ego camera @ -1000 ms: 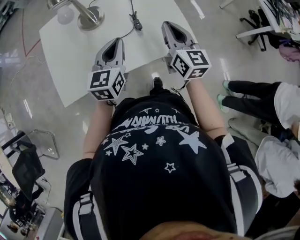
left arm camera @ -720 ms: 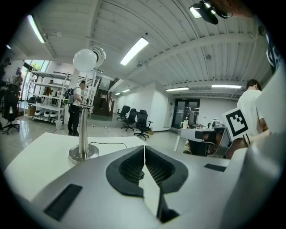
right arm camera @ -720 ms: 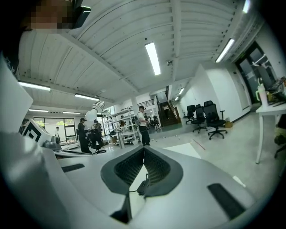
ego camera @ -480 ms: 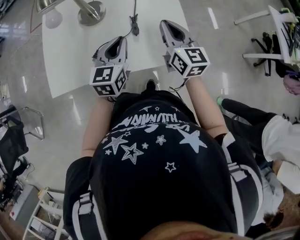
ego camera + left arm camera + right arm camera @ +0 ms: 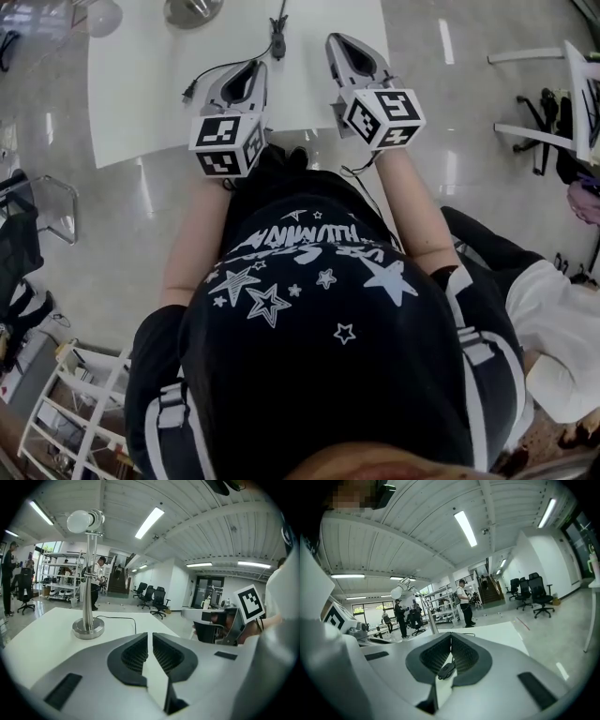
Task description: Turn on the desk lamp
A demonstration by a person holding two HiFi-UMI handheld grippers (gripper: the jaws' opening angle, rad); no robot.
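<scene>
Cord switch [image 5: 278,43] lies on the counter [image 5: 131,103] between the claws, slightly farther out, long axis near-to-far. Left claw [image 5: 150,634] looks nearer than right claw [image 5: 451,636]. Both are pressed together and empty.

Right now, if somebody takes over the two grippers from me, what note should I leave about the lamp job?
Left gripper: shut, empty, over the white table.
Right gripper: shut, empty, also over the table.
Desk lamp: stands at the table's far left. The inline switch lies on the cord, just ahead and between the two grippers.
Done: nothing is touched yet, and the bulb does not look lit.
Left: bring one gripper to the switch and press it.
</scene>
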